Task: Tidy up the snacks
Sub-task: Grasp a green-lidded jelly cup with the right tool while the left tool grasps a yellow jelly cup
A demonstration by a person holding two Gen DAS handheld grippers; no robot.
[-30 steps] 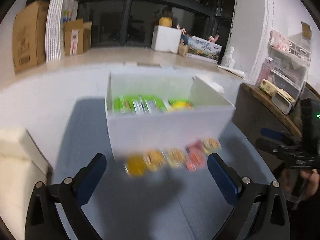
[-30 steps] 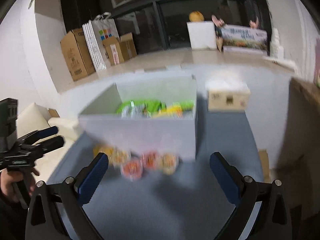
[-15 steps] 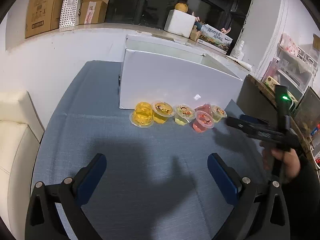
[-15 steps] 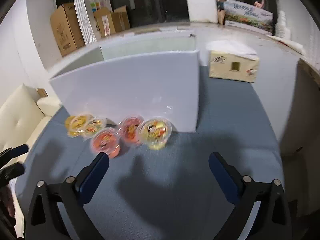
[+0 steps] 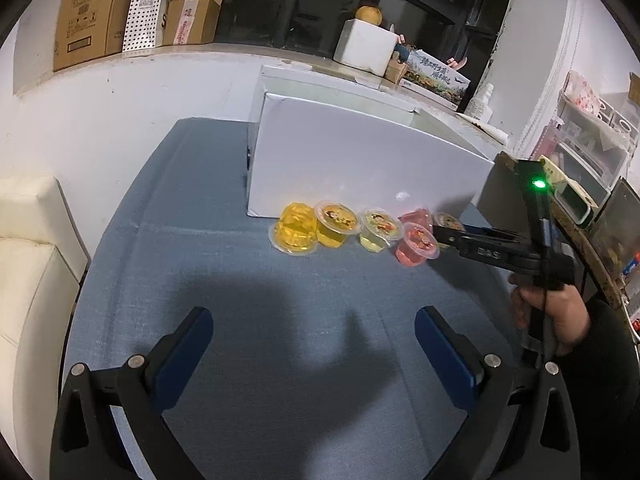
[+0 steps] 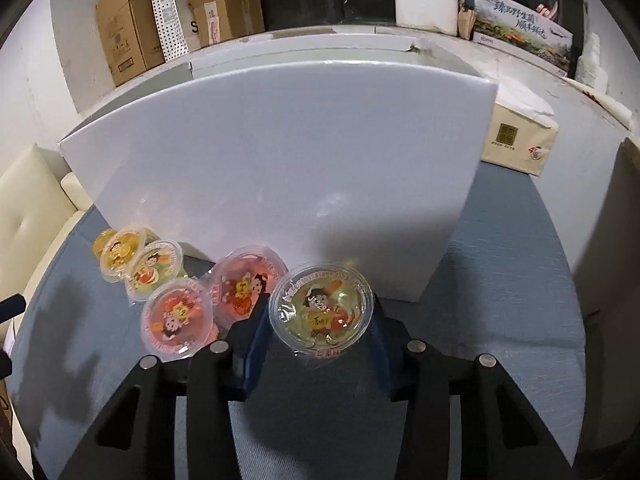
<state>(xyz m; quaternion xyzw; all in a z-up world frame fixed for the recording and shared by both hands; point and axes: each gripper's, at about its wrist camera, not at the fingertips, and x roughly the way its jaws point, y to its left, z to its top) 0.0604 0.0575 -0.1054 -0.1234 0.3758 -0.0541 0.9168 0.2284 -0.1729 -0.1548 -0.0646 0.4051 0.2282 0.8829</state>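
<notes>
Several jelly cups stand in a row on the blue cloth before a white box (image 5: 360, 160) (image 6: 280, 160): a yellow cup (image 5: 336, 222), a greenish cup (image 5: 378, 228), a red cup (image 5: 418, 242) (image 6: 176, 320) and more. My right gripper (image 6: 320, 322) (image 5: 440, 232) is closing its jaws on the rightmost jelly cup (image 6: 320, 312), which sits between the blue pads with its rim touching both. My left gripper (image 5: 312, 320) hovers open over bare cloth, well short of the row, with nothing between its fingers. The box's inside is hidden.
A tissue box (image 6: 520, 140) lies right of the white box. A cream sofa (image 5: 28, 280) borders the table's left side. Cardboard boxes (image 5: 88, 12) line the window ledge. A person's hand (image 5: 552, 316) grips the right tool. Shelves stand at the right.
Both grippers came down toward the table, so the box's contents dropped out of sight. The right gripper moved up to the rightmost cup and its jaws narrowed around it.
</notes>
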